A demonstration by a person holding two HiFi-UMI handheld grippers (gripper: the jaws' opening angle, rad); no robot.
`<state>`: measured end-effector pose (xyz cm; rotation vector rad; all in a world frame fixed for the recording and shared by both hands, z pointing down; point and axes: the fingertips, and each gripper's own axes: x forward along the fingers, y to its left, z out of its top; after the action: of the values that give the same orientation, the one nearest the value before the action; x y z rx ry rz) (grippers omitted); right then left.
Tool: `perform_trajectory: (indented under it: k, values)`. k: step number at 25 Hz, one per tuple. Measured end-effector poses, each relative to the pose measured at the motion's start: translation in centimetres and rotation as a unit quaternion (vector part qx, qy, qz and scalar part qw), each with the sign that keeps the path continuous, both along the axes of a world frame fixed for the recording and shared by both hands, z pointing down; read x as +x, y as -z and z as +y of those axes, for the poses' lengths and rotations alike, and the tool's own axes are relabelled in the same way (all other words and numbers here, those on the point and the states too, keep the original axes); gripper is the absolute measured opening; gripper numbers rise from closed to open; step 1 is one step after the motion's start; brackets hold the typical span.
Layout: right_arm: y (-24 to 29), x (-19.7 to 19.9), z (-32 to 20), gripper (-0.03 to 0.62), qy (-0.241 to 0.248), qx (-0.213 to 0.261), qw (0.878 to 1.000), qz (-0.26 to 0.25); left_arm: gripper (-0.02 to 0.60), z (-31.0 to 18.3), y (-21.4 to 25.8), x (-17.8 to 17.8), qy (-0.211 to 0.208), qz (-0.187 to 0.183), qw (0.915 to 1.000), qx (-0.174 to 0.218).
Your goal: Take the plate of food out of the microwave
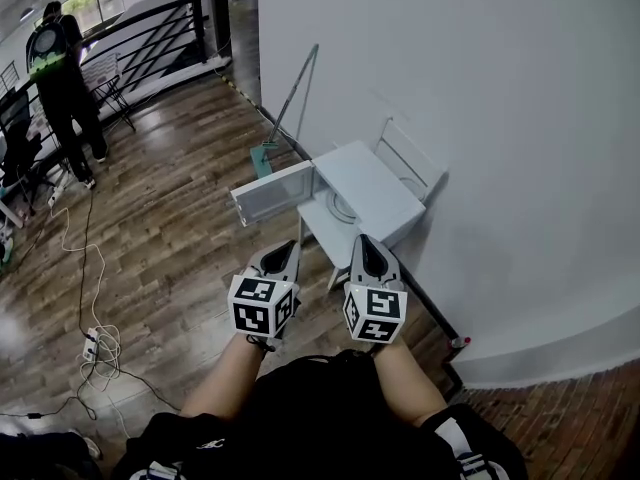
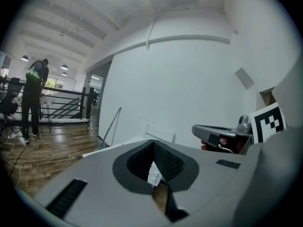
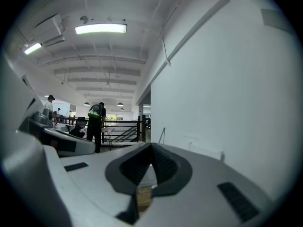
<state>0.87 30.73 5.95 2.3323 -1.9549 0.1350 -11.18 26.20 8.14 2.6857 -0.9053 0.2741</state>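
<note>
Plate [image 1: 344, 206] lies flat, face up, inside the open microwave [image 1: 385, 178] at the far wall, with the door [image 1: 272, 192] swung left. It's round, so no long axis. Food too small to tell. Probably stiff, breakable, slick: pinch the near rim and keep it level. Left gripper [image 1: 283, 255] and right gripper [image 1: 368, 248] have jaws together, empty, near the opening.

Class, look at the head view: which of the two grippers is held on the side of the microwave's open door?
The left gripper, its tip just below the swung-open door; the right gripper lies in front of the microwave body instead.
</note>
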Motion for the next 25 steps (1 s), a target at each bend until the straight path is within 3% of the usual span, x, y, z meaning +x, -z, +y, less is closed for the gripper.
perform_trajectory:
  k: [12, 18, 25]
  values:
    - [-1.9, 0.2, -3.6, 0.012, 0.016, -0.018, 1.000, 0.006, -0.002, -3.3, -2.4, -0.9, 0.021, 0.000, 0.9993, -0.030]
    - [-2.3, 4.8, -8.6, 0.014, 0.016, -0.009, 1.000, 0.005, -0.002, -7.6, -3.5, 2.2, 0.029, -0.009, 0.9991, -0.029]
    - [-2.3, 10.6, -15.2, 0.014, 0.028, -0.010, 1.000, -0.002, -0.002, -14.0, -3.0, 8.2, 0.033, -0.011, 0.9990, -0.028]
